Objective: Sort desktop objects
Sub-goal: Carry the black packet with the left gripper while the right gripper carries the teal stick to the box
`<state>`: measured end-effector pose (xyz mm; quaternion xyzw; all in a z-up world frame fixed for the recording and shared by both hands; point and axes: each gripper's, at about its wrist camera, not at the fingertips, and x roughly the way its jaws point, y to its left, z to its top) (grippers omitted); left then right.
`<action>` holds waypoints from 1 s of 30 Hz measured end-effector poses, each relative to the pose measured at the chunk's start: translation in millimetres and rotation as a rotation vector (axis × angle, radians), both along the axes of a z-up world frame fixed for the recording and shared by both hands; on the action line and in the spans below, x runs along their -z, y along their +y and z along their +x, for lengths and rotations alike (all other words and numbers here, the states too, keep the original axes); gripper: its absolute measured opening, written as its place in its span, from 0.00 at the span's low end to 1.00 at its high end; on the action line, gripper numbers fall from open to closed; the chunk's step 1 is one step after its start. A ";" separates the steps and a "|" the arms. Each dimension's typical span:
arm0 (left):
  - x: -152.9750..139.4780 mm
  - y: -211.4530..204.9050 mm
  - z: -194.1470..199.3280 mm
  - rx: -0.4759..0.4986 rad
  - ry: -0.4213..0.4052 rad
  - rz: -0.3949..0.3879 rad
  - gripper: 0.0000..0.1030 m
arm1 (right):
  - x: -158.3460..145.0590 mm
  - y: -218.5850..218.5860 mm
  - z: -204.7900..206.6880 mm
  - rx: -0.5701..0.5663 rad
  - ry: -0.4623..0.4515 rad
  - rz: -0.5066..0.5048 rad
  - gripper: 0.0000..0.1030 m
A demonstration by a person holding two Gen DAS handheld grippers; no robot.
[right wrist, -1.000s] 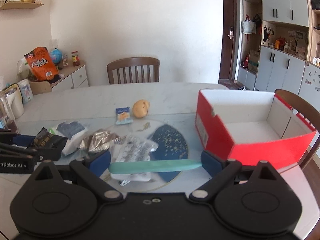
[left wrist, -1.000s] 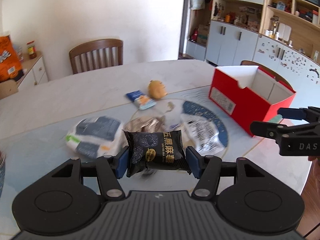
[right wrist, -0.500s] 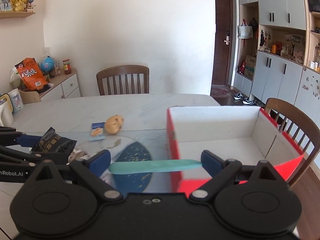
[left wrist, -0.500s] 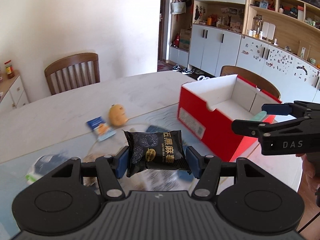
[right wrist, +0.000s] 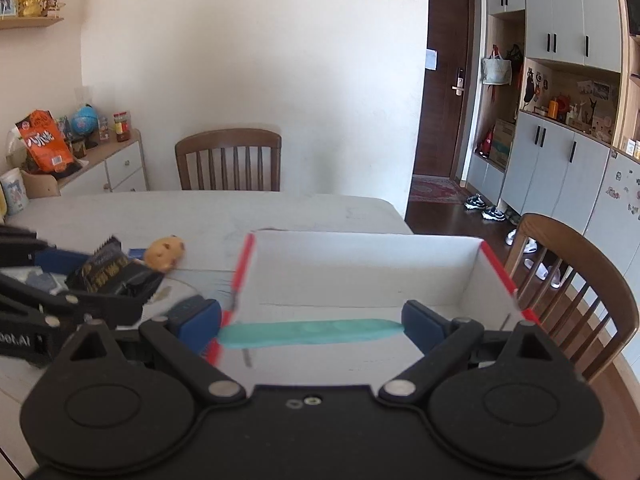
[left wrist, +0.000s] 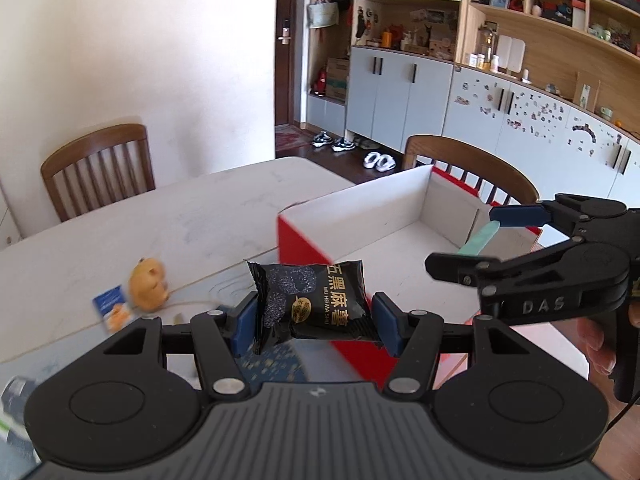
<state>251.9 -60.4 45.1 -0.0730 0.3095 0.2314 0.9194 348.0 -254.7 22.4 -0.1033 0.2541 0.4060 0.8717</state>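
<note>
1. Left gripper point(left wrist: 316, 320): clamped across the black snack packet point(left wrist: 312, 300), carried clear of the table, just short of the red box point(left wrist: 304, 248).
2. Right gripper point(right wrist: 312, 326): pinched the teal stick point(right wrist: 310, 332) end to end, level above the box's white interior, apparently for release.
3. Yellow toy point(left wrist: 147, 286), blue sachet point(left wrist: 113, 308): on the table, unsorted.
</note>
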 end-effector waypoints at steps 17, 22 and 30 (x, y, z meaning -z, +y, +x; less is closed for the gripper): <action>16.2 6.6 104.7 0.049 0.096 -0.045 0.58 | 28.4 -16.6 57.2 -0.047 0.048 -0.117 0.94; 25.9 13.5 132.7 0.050 0.146 -0.063 0.57 | 38.1 -14.2 74.4 -0.065 0.097 -0.165 0.94; 46.0 26.0 171.7 0.102 0.272 -0.050 0.57 | 53.0 -7.2 100.3 -0.097 0.203 -0.230 0.94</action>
